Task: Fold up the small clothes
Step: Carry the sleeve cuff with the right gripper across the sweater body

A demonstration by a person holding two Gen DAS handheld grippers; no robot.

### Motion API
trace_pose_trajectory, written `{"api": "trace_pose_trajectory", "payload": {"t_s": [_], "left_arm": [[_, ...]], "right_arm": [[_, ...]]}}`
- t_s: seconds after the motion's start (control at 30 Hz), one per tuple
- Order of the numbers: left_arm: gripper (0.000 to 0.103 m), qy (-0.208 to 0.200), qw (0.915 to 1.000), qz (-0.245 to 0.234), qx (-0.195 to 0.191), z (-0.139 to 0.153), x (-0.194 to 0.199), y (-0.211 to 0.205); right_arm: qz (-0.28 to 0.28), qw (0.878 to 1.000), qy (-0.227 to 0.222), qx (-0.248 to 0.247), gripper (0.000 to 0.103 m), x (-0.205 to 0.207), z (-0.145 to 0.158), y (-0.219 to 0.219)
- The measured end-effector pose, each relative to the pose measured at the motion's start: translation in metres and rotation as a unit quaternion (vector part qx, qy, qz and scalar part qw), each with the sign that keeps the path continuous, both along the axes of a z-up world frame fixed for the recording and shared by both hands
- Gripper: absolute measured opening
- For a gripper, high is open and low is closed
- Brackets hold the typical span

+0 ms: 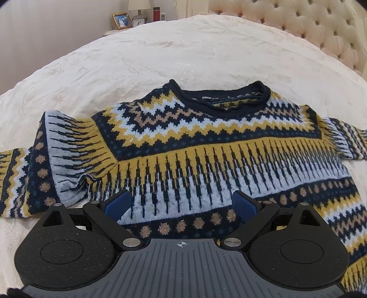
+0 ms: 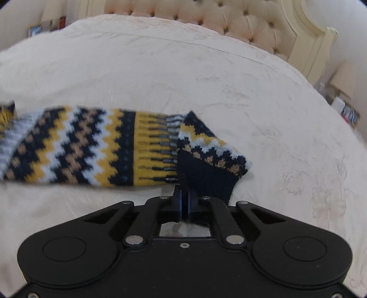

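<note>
Left wrist view: a patterned knit sweater (image 1: 206, 146) in navy, mustard, pale blue and tan lies front-up on a cream bedspread (image 1: 160, 57), its navy collar (image 1: 224, 98) at the far side and its lower bands nearest the camera. The left gripper (image 1: 181, 202) hovers over the sweater's lower body with its 2 blue-padded fingers (image 1: 118, 202) spread wide apart, nothing between them. The sleeve at the left of this view (image 1: 52, 160) is bunched and rumpled near the armpit, its end trailing off toward the left edge. The opposite sleeve runs out of frame at the right. At the far left stands a nightstand bearing a framed photo (image 1: 122, 20), a small clock (image 1: 138, 21), a lamp base and a red bottle (image 1: 156, 13). A tufted headboard (image 1: 298, 25) lines the far right.

Right wrist view: the right gripper (image 2: 184, 204) has its 2 fingers pressed together on the navy ribbed cuff (image 2: 206, 181) of the sweater's sleeve (image 2: 91, 149). The cuff end is doubled back over the sleeve, which extends leftward across the bedspread and appears motion-blurred. The tufted headboard (image 2: 218, 20) sits at the far side, and blurred items stand beyond the bed's right edge; their identity cannot be determined.
</note>
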State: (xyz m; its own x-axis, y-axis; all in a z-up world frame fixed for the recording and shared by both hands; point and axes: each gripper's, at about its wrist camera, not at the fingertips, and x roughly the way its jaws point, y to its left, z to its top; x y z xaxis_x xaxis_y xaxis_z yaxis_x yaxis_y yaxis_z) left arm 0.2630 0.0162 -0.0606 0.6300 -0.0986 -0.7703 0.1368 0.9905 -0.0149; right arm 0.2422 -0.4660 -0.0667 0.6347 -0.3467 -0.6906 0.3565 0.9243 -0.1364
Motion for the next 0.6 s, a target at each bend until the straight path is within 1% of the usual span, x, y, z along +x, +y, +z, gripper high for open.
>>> {"api": "trace_pose_trajectory", "payload": {"t_s": [0.13,0.27,0.37,0.47,0.6], "left_arm": [[0.096,-0.009,0.9999,0.002,-0.008,0.008,-0.003,0.001],[0.096,-0.021,0.9996,0.007,-0.015,0.017,-0.008,0.005],[0.096,-0.028,0.9993,0.013,-0.022,0.024,-0.01,0.011],[0.096,-0.034,0.9988,0.02,-0.029,0.03,-0.012,0.018],[0.096,-0.038,0.998,0.031,-0.039,0.037,-0.014,0.03]], "right_arm": [[0.006,0.997,-0.031,0.074,0.009,-0.003,0.04,0.004],[0.037,0.987,-0.066,0.14,0.009,0.003,0.087,0.021],[0.071,0.978,-0.085,0.179,0.009,0.013,0.121,0.046],[0.118,0.967,-0.098,0.203,0.009,0.023,0.151,0.079],[0.181,0.951,-0.101,0.23,0.009,0.037,0.177,0.134]]}}
